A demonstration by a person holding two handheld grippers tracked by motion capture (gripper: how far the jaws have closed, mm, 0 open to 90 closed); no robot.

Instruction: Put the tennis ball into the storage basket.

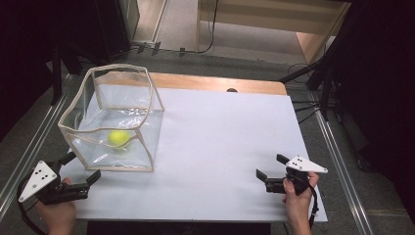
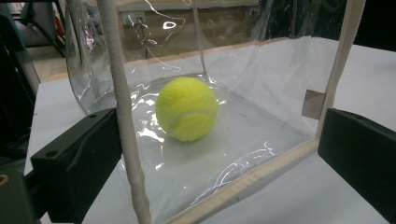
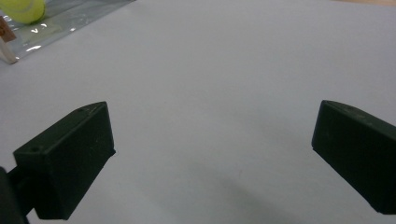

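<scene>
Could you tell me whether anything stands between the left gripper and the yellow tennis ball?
Yes. The clear plastic box with cream fabric edging encloses the yellow tennis ball; its near wall and corner edge stand before the open left gripper.

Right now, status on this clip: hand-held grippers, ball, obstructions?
Left hand-held gripper open at the clear bag's near corner. Right hand-held gripper open over bare white table. Tennis ball inside bag; bag wall between.
</scene>
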